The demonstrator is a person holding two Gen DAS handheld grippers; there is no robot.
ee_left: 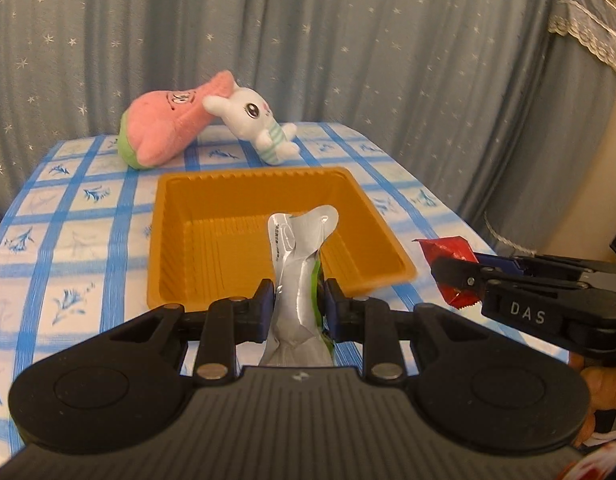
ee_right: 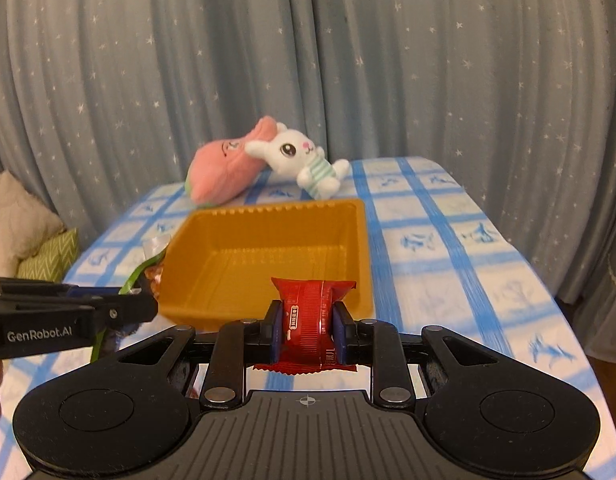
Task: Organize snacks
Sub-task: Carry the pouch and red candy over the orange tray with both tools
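An empty orange plastic tray [ee_left: 244, 184] [ee_right: 268, 216] sits on the blue checked tablecloth. My left gripper [ee_left: 298, 304] is shut on a silver and green snack pouch [ee_left: 298, 264], held upright just before the tray's near rim. The pouch also shows in the right wrist view [ee_right: 148, 264] at the tray's left. My right gripper [ee_right: 306, 322] is shut on a red snack packet [ee_right: 308, 312], held just before the tray's near rim. In the left wrist view the right gripper [ee_left: 453, 276] and its red packet [ee_left: 447, 248] are right of the tray.
A pink plush toy [ee_left: 168, 124] [ee_right: 224, 172] and a white plush rabbit [ee_left: 256, 120] [ee_right: 304, 160] lie behind the tray. Grey starred curtains [ee_left: 347, 40] hang behind the table. Cushions [ee_right: 24, 228] lie beyond the table's left edge.
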